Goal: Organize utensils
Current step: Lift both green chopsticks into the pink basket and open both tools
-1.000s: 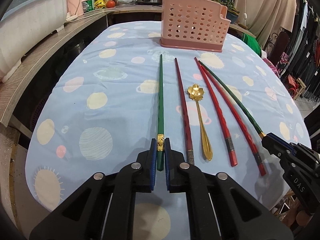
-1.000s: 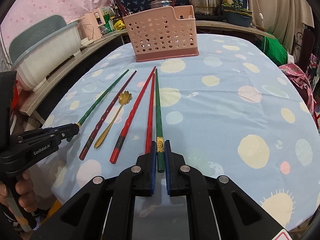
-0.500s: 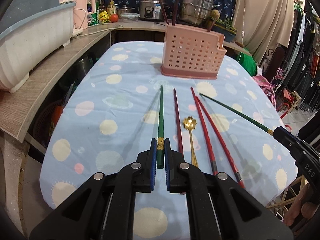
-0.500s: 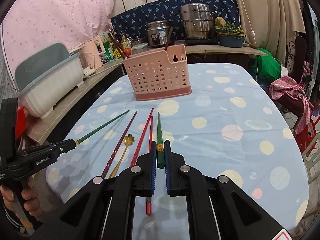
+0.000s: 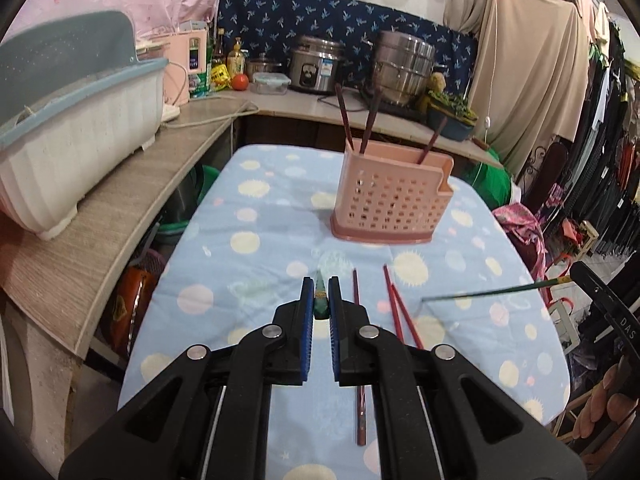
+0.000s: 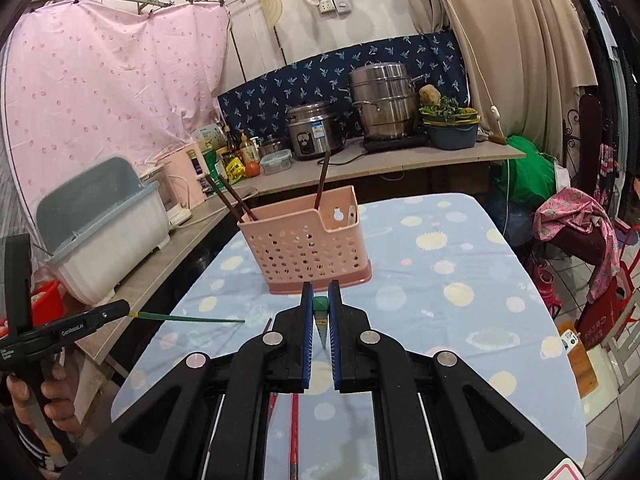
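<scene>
My left gripper (image 5: 320,285) is shut on a green chopstick (image 5: 320,307), which is held off the spotted blue tablecloth (image 5: 248,264) and points away toward the pink perforated basket (image 5: 394,208). My right gripper (image 6: 320,293) is shut on the second green chopstick (image 6: 320,314). From the left wrist view that chopstick (image 5: 480,293) juts out of the right gripper (image 5: 578,274). In the right wrist view the left gripper (image 6: 122,306) holds its chopstick (image 6: 192,319) level. A dark red chopstick (image 5: 356,292) and two red ones (image 5: 400,314) lie on the cloth. The gold spoon is hidden.
Three dark chopsticks (image 5: 344,116) stand in the basket. A white and grey dish rack (image 5: 80,148) sits on the wooden counter (image 5: 100,248) to the left. A rice cooker (image 5: 314,66) and steel pot (image 5: 402,66) stand behind. Hanging clothes (image 5: 612,140) line the right side.
Both grippers have risen, each lifting its green chopstick off the cloth. Both views now look higher, over the table toward the basket and counter. The jaws stayed shut.
</scene>
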Demonstrator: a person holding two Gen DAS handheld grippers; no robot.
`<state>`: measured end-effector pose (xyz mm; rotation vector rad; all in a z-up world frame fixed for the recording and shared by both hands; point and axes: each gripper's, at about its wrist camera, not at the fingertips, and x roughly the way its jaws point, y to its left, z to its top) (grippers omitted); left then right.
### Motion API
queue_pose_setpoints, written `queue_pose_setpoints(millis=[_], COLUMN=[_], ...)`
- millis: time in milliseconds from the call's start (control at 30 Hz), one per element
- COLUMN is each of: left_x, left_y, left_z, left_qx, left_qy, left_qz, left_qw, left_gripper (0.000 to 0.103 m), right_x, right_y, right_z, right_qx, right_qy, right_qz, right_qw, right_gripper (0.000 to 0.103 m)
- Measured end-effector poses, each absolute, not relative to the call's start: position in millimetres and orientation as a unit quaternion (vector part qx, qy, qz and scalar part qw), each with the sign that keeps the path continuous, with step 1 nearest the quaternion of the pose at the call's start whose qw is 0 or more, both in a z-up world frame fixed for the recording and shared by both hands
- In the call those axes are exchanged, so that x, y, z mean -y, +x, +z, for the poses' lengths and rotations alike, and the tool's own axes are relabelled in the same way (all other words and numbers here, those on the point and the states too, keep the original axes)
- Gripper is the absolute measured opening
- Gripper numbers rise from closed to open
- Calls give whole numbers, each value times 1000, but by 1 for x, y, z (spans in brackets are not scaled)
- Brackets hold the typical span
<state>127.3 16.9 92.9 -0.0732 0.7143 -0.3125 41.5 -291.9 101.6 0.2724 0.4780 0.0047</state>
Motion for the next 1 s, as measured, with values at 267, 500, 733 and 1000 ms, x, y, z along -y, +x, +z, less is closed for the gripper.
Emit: queue_pose_setpoints(millis=[267, 500, 733, 1000], left_x=[-10, 7, 34, 67], left_y=[145, 165, 190, 240], left_z=[138, 189, 243, 291], left_qx=[-322, -292, -242, -196], left_qy=[-31, -39, -38, -33], left_qz=[-157, -180, -197, -192], left_qw=[933, 938, 949, 961], left_gripper=[7, 7, 7, 7], right_x=[302, 312, 319, 325], right_y=[63, 90, 130, 192], right_z=[134, 167, 214, 256], right_qx=[-217, -203, -161, -132], right_qy=[136, 145, 137, 146], right_qz=[4, 19, 29, 35], right_qw=[967, 968, 977, 980], right_gripper=[7, 7, 7, 7])
